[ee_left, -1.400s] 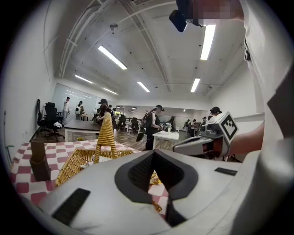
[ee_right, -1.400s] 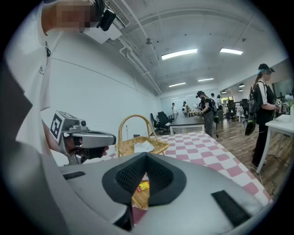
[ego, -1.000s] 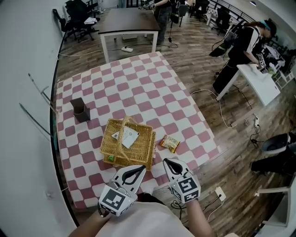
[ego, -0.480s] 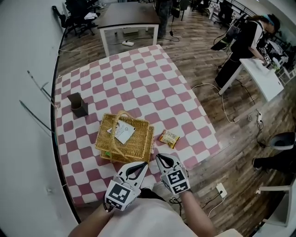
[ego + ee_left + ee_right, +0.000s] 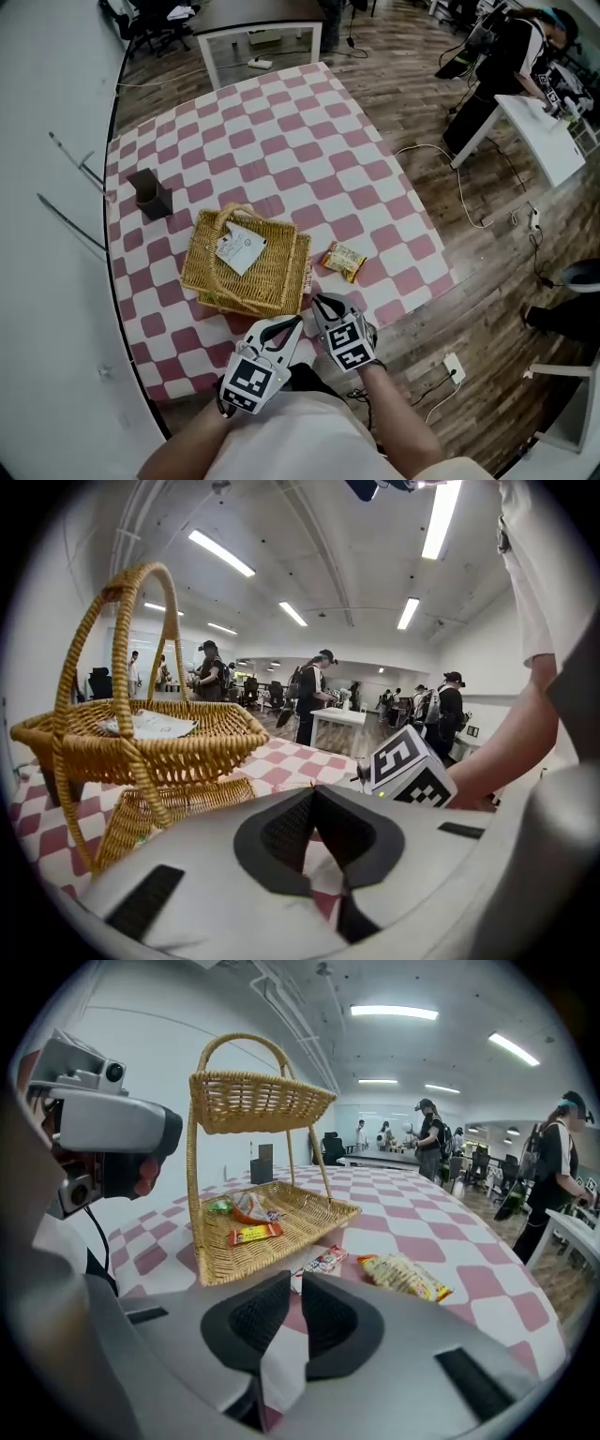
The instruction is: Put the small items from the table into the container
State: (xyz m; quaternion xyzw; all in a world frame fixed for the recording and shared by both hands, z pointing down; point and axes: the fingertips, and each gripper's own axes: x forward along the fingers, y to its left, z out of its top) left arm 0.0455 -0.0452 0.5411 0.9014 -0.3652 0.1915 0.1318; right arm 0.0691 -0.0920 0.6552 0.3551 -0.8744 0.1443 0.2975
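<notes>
Opening beside the basket (image 5: 246,262), the right tongs (image 5: 322,301) are seen empty; the left tongs (image 5: 297,322) are clenched on nothing.

Brown wood plank floor (image 5: 422,84), plain white wall (image 5: 47,309) along the left. Table (image 5: 281,131) under a pink-and-white checked cloth stands against that wall. Dark-topped table with white legs (image 5: 272,17) beyond it, black office chairs (image 5: 141,19) at far left. White desk (image 5: 548,150) at right with a person (image 5: 502,66) bent over it. Loose cables (image 5: 466,202) and a white power strip (image 5: 453,367) on the floor. Long ceiling strip lights (image 5: 394,1012) lit, more people standing at far desks
</notes>
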